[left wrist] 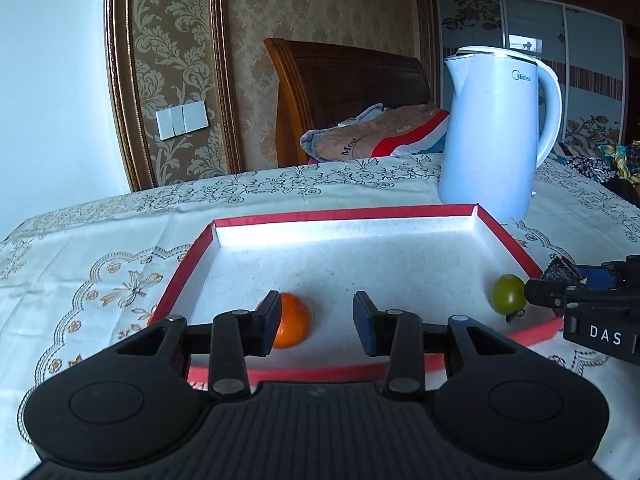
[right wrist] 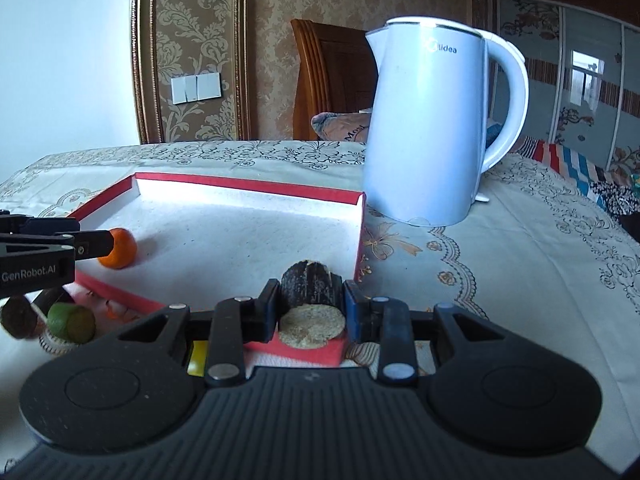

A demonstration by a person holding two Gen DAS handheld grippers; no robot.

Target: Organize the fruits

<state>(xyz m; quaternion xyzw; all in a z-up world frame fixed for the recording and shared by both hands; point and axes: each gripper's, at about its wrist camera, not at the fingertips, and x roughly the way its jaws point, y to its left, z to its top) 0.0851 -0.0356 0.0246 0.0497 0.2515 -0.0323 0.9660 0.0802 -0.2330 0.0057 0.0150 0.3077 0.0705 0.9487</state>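
L wrist view: left gripper (left wrist: 316, 322) jaws apart, nothing between; orange fruit (left wrist: 291, 321) lies in red-rimmed tray (left wrist: 344, 213) just past its left finger. Green fruit (left wrist: 508, 293) near tray's right edge, by right gripper (left wrist: 554, 286).

R wrist view: right gripper's jaws clamp dark cut piece (right wrist: 311, 287) over tray's near corner. White kettle (right wrist: 424, 128) behind tray.

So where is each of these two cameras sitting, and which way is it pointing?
Left wrist: on the left hand-held gripper, looking along its open fingers into the tray at the orange; the right hand-held gripper enters at right.
Right wrist: on the right hand-held gripper, shut on a dark fruit piece, over the tray's near corner, facing the kettle.
Shared: tray, orange, kettle, each other's gripper.
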